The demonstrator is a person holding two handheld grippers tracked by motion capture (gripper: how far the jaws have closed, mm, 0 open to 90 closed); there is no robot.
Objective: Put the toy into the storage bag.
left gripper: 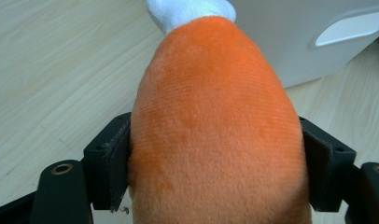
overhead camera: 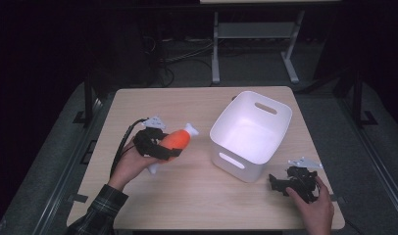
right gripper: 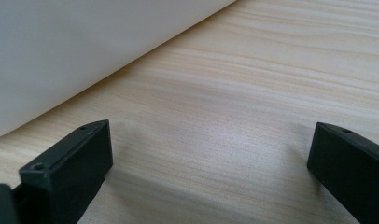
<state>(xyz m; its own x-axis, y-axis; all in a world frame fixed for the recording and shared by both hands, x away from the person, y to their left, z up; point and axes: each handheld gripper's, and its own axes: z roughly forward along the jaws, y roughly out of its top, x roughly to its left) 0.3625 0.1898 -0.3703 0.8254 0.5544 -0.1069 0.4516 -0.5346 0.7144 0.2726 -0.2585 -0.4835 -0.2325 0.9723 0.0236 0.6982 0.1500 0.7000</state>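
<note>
- Right now my left claw (overhead camera: 160,147) is clamped on an orange plush toy (overhead camera: 176,139), one pad pressed into each side of its body; I hold it over the left half of the counter (overhead camera: 187,205), toward the middle.
- From the high view I can see the whole toy: an orange body with a white tip at each end, one pointing toward the white bin (overhead camera: 248,134) and one sticking out below my hand. It lies slantwise, its upper tip just short of the bin.
- My left claw's own view gives me what the high view cannot: the plush (left gripper: 215,130) bulging between the two black pads (left gripper: 115,158), the fuzzy weave of the fabric, and the white tip (left gripper: 190,11) at the far end. Behind it stands the bin's wall with a handle slot (left gripper: 351,30), close by.
- Whether the toy touches the counter I cannot tell from either view.
- My right claw (overhead camera: 280,184) sits near the counter's front right corner, just beside the bin's near corner, jaws spread wide with nothing between them.
- Its own view shows that gap plainly: bare pale wood (right gripper: 234,116) between the two jaws, and the bin's white side (right gripper: 75,51) rising close at the upper left.
- The high view alone lets me look inside the bin, which stands on the right half of the counter, its inside bare and white.
</note>
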